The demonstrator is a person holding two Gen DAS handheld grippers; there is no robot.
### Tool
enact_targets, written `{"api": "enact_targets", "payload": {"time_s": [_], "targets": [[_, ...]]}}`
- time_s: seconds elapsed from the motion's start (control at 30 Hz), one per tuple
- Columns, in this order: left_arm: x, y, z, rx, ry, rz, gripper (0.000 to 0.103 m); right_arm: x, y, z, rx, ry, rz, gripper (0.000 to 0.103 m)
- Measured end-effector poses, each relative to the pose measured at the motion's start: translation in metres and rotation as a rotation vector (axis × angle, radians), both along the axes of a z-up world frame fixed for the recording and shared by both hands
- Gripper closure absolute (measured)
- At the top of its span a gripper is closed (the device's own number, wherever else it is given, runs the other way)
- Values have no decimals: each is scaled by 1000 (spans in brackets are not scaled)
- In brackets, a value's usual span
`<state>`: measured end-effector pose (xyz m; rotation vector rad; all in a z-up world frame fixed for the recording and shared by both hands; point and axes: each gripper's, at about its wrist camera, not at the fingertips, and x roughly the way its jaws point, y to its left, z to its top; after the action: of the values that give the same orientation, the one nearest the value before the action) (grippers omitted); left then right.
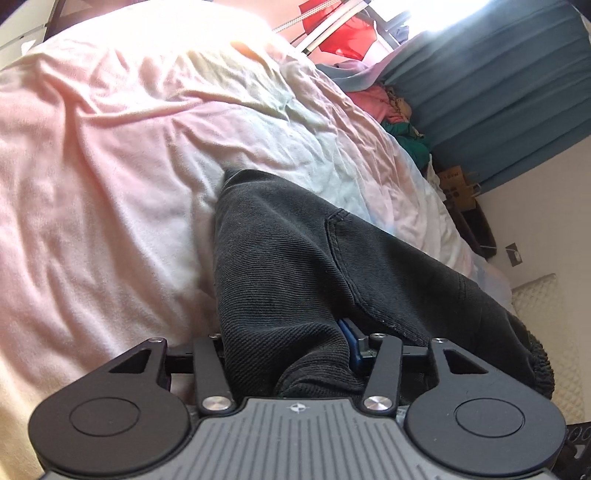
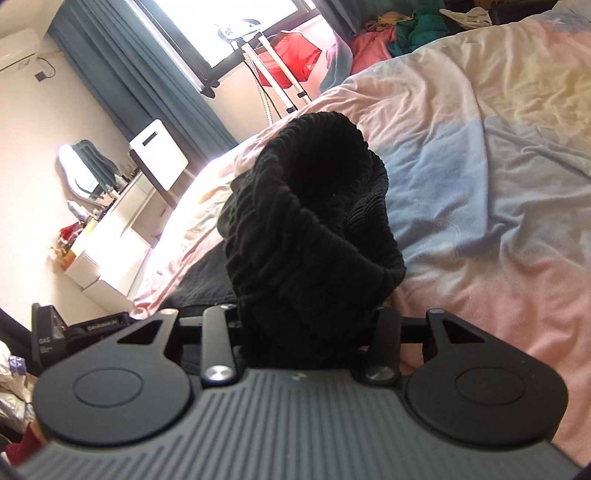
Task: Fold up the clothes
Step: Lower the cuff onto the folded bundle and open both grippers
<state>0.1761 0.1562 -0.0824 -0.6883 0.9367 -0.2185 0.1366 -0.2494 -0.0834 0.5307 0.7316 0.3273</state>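
Field notes, left side first. My left gripper (image 1: 291, 343) has dark cloth bunched between its fingers; the fingertips are buried under the fabric, only a sliver of blue pad (image 1: 349, 341) showing, so I read the fingers as pinched on the black garment (image 1: 295, 258). The garment lies on the bed, running away from me across the sheet, with a stitched pocket seam on it and a ribbed cuff or hem at the right edge. My right gripper (image 2: 310, 325) is likewise smothered: a gathered, ribbed mass of the same black garment (image 2: 314, 229) stands up between its fingers, tips hidden, fingers closed on the wad. Its hollow centre is too dark to read. Part of the cloth trails flat on the bed at the lower left. No containers that I can make out. Surface: a wrinkled pastel bedsheet (image 1: 110, 166), pink, pale blue and yellow. Room: a teal curtain (image 1: 498, 92) beside a blown-out bright window, a red item (image 2: 291, 62) hanging on a white rack, a heap of coloured clothes (image 2: 406, 29) at the bed's far edge, a wavy mirror (image 2: 79, 170) over a cluttered white dresser.
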Motion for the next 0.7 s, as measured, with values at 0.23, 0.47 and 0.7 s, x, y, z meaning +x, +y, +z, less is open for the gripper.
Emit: {"api": "enact_targets", "payload": {"time_s": [0.23, 0.47, 0.7], "targets": [[46, -70, 97, 75, -43, -92, 60, 27, -71, 58, 139, -61, -29, 59], [149, -236, 142, 57, -124, -213, 59, 85, -212, 96, 163, -109, -196, 59], [262, -430, 82, -71, -133, -328, 59, 146, -354, 89, 82, -146, -405, 59]]}}
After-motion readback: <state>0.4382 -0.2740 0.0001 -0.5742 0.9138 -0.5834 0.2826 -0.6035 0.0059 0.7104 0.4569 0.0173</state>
